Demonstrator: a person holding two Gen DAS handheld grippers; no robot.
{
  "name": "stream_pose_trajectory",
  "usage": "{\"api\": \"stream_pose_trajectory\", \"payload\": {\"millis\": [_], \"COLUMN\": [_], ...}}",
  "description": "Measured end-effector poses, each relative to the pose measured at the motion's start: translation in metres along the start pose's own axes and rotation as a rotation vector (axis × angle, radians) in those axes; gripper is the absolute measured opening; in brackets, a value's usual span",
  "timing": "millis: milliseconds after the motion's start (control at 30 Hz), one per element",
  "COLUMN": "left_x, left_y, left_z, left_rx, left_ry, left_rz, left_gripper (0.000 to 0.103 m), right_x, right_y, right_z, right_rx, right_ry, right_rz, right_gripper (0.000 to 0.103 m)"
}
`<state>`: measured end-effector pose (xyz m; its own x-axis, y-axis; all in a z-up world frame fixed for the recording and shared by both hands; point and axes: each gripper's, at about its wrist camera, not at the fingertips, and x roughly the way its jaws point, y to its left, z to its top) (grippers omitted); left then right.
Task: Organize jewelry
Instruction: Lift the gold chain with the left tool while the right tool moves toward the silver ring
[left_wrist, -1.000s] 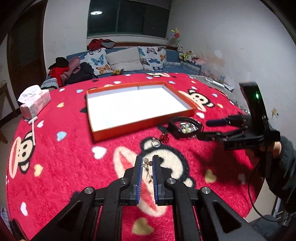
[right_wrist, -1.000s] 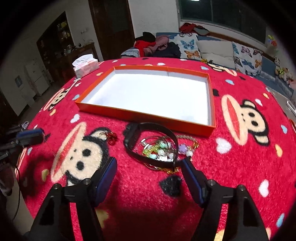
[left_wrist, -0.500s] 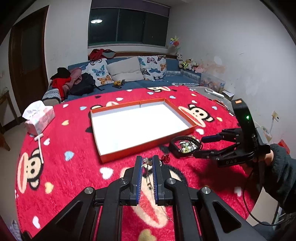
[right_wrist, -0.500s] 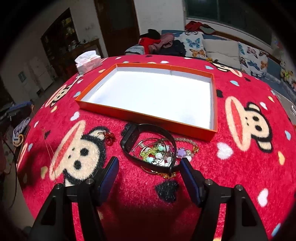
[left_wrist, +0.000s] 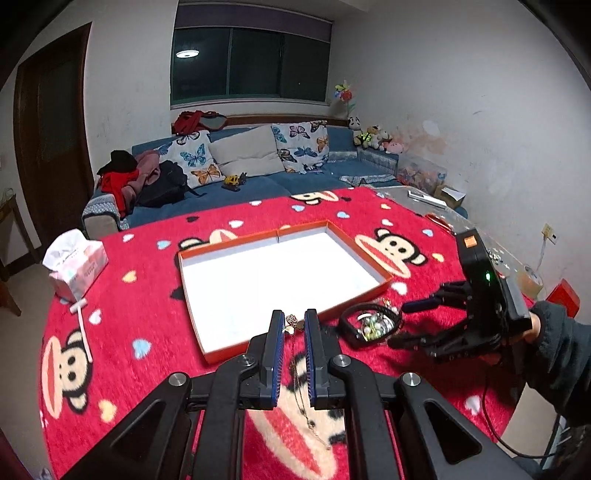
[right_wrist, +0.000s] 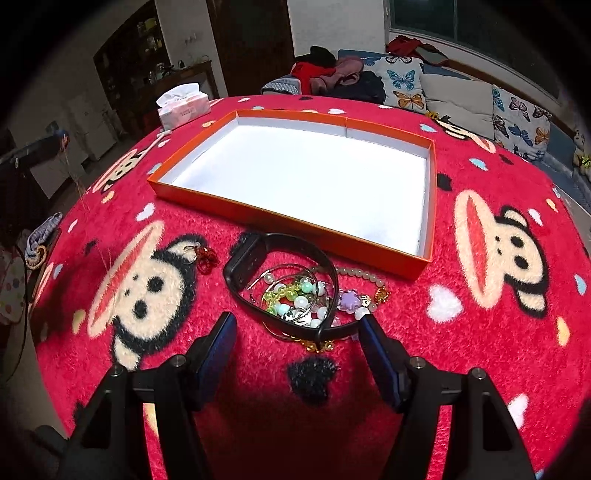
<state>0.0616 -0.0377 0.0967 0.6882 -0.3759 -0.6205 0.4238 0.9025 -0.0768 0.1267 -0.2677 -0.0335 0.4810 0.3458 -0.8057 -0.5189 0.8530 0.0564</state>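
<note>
Necklace (left_wrist: 294, 325) clamped in left fingers (left_wrist: 276, 343); right fingers (right_wrist: 380, 354) apart near black band (right_wrist: 258, 288), beads (right_wrist: 295, 295).

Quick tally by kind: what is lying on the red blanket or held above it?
1 orange tray
1 tissue pack
1 white stick
1 black wristband
1 red charm
1 necklace, held in the left gripper
beaded pile: too tangled to count
Total: 6, plus the pile
</note>
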Motion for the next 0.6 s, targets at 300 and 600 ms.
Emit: {"api": "stream_pose_trajectory", "payload": {"millis": [300, 600], "left_x": [0.005, 0.020], "left_y": [0.004, 0.012], "left_z": [0.039, 0.069], "left_rx": [0.018, 0.017], "left_ry": [-0.037, -0.052], "left_rz": [0.017, 0.017], "left_gripper": [0.010, 0.011], "right_x": [-0.002, -0.003], "right_y": [-0.004, -0.003], "right_z": [0.002, 0.006], "right_rx": [0.006, -0.005], "right_ry": [-0.024, -0.030], "right_rz": [0.011, 0.006], "right_gripper": [0.075, 0.075]}}
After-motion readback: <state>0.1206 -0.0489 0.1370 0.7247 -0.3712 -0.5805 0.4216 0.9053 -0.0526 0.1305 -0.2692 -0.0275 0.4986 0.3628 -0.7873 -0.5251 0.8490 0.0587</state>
